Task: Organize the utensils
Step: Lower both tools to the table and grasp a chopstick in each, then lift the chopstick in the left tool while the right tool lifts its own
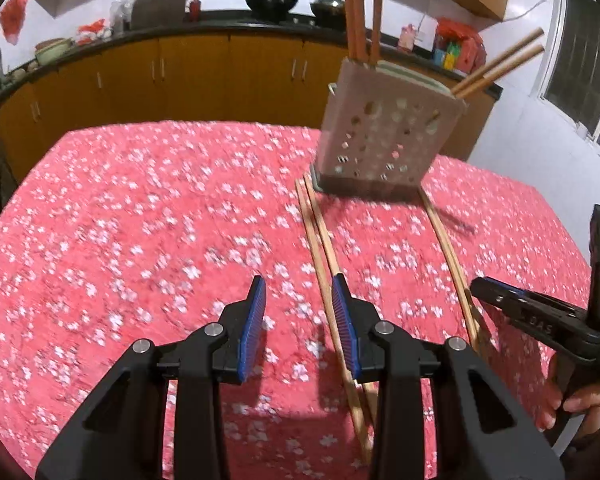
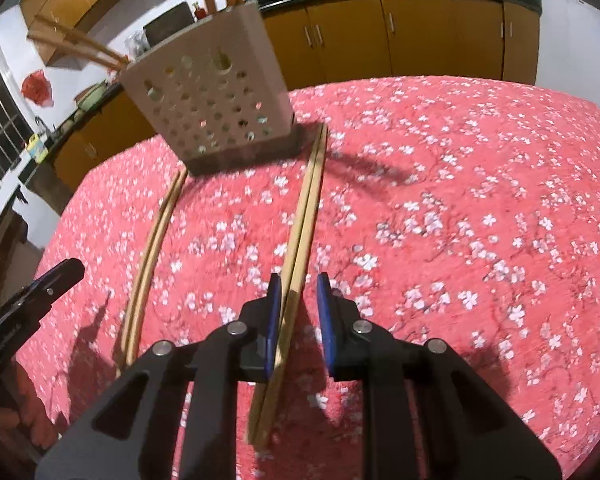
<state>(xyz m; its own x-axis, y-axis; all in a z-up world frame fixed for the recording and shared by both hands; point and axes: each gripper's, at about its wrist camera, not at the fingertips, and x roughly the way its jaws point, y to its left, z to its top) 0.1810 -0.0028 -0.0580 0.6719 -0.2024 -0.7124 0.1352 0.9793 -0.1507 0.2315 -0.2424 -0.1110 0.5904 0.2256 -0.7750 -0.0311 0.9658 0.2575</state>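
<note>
Right gripper [image 2: 298,294] sits low over the table, jaws parted with a pair of chopsticks [image 2: 305,220] running between the blue pads; the pair lies close against the left pad, a gap remains on the right, so not yet clamped. Left gripper [image 1: 298,296] also has its jaws apart, with nothing between the pads; its own pair of chopsticks [image 1: 320,236] passes just outside the right pad rather than in the gap. Judgement for this step: left gripper should shift sideways until both sticks fall between the pads before closing; right gripper looks aligned and needs only to squeeze evenly on both sticks so neither rolls free. Grip near the ends leaves a long lever, so lift slowly. Both pairs are pale bamboo, thin, lying parallel on the red floral tablecloth [image 1: 140,220], their far ends reaching the base of the holder [image 1: 388,136]. Holder is a pale perforated box standing toward the far edge of the table, already containing several darker chopsticks, some upright, two leaning out sideways. Frames are motion-blurred; stick tips unclear.
</note>
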